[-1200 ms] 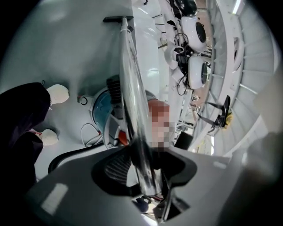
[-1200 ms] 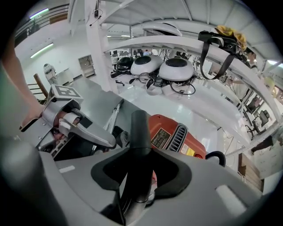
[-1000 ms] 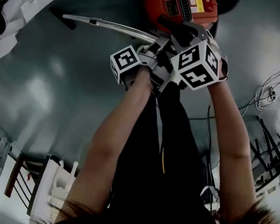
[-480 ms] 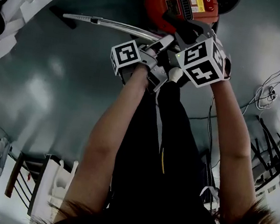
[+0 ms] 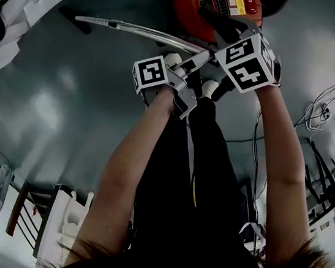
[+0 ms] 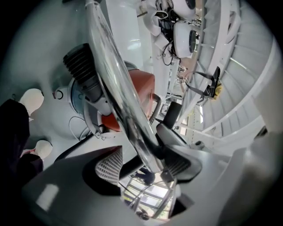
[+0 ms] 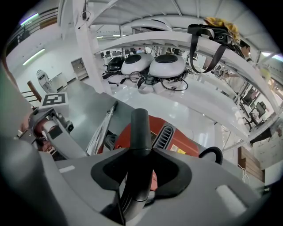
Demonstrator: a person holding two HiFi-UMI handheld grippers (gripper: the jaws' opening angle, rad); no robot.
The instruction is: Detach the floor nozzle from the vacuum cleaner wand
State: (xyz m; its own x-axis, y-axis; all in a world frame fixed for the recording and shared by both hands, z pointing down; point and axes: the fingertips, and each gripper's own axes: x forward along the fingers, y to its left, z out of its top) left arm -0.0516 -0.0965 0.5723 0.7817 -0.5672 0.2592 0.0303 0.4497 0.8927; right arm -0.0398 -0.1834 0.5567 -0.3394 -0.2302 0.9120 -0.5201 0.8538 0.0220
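Observation:
The chrome wand [image 5: 138, 31] lies low across the grey floor, from the far left to the red vacuum cleaner [image 5: 219, 4]. A dark shape [image 5: 69, 13] sits at its left end; I cannot tell if it is the floor nozzle. In the left gripper view the wand [image 6: 119, 84] runs between the jaws of my left gripper [image 6: 143, 164]. These jaws have just been opening, and a gap shows beside the left pad [image 6: 109, 165]. My right gripper [image 7: 140, 164] is shut on the black handle tube [image 7: 140, 128] above the red body [image 7: 177, 141].
A black ribbed hose [image 6: 82, 70] joins the vacuum. The person's white shoes [image 5: 208, 88] stand just below the grippers. Loose cables [image 5: 322, 112] trail over the floor at right. White rounded machines [image 7: 166, 66] and white railings ring the area.
The left gripper's jaws have spread and it has rolled a little around the wand. The right gripper, with its marker cube, has shifted up the picture toward the red vacuum.

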